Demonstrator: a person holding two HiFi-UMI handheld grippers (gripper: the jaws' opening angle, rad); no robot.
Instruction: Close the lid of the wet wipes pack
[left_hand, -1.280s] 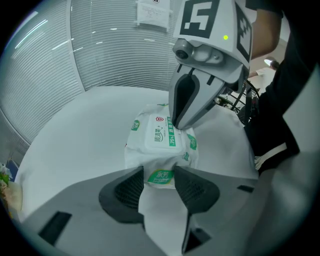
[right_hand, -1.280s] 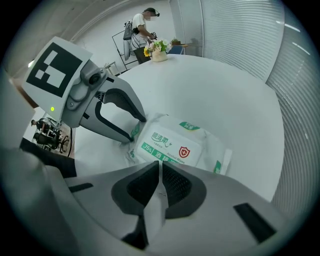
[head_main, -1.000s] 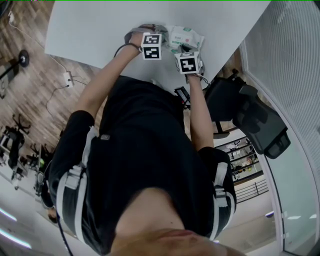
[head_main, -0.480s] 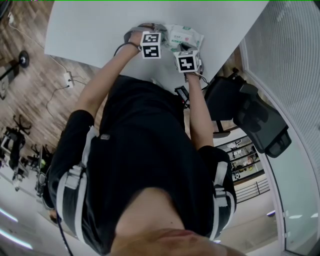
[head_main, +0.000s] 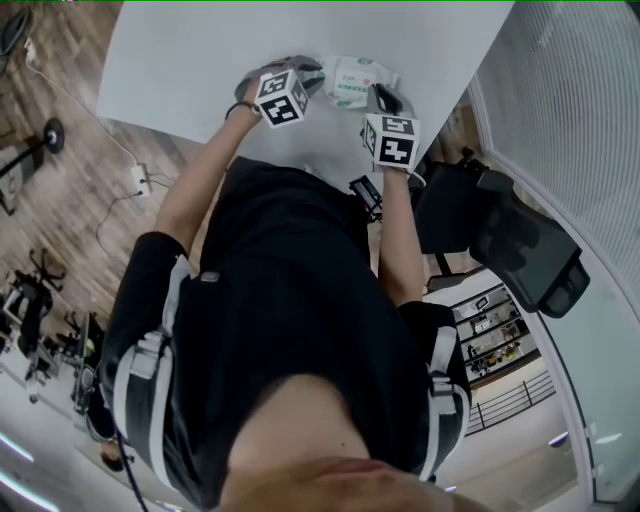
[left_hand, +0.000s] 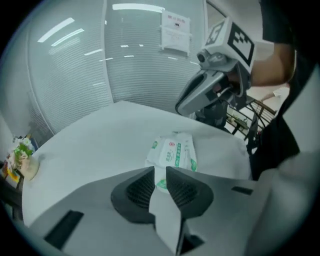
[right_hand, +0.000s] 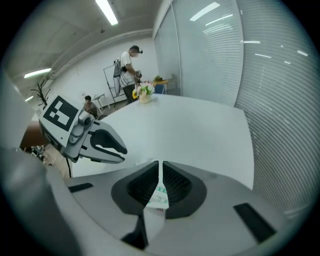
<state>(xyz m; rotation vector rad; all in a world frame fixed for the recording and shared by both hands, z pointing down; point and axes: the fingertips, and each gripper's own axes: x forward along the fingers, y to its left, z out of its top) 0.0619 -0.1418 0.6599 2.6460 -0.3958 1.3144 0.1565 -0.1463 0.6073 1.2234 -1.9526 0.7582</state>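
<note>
White table (head_main: 200, 60), glass wall (left_hand: 75, 75), left hand-held gripper (left_hand: 160, 169) closing empty, right hand-held gripper (right_hand: 160, 165) together

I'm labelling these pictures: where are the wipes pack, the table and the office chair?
wipes pack (left_hand: 172, 152), left gripper view, middle of its printed top.
table (head_main: 200, 60), head view, bare white top.
office chair (head_main: 522, 248), head view, its dark body.

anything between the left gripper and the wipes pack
Nothing visible. The left gripper, jaws closing on nothing, looks straight at the wet wipes pack on the table; the right gripper hangs off to the side.
</note>
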